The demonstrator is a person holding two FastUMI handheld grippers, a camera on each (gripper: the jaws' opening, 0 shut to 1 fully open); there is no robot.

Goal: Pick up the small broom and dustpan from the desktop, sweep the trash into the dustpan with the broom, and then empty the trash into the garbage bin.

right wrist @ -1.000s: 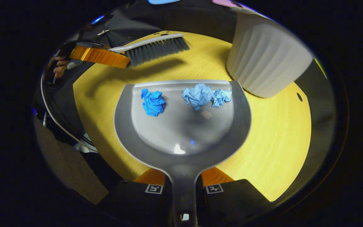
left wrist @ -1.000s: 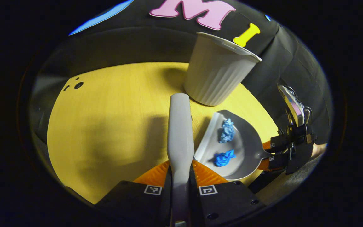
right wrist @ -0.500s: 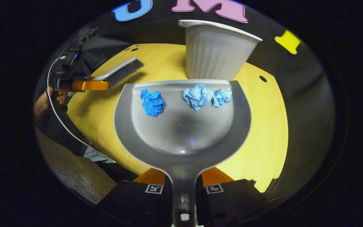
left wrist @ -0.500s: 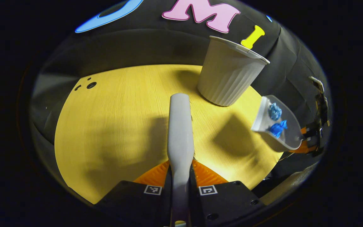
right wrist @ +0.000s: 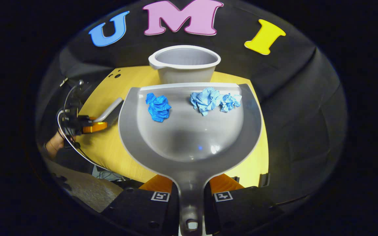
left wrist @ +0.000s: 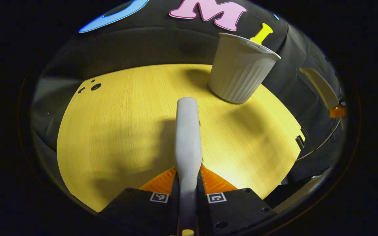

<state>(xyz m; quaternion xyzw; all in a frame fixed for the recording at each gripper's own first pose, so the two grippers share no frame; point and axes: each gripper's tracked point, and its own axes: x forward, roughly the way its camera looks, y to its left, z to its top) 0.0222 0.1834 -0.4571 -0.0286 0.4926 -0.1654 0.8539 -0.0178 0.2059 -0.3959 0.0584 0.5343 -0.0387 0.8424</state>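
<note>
Above the yellow table (right wrist: 107,154), the right gripper (right wrist: 191,196) has its jaws clamped on the handle of the grey dustpan (right wrist: 189,137), which is held up in the air with its front lip just short of the white ribbed garbage bin (right wrist: 184,65). Three crumpled blue paper scraps (right wrist: 158,106) lie near that front lip, one to the left and two touching each other further right. The bin stands upright at the far edge of the table, open mouth showing. Off to the left, the left gripper (left wrist: 188,196) has its jaws closed on the handle of the small broom (left wrist: 187,137), held low over the table and well apart from the dustpan. A person's hand (right wrist: 55,143) holds that gripper.
</note>
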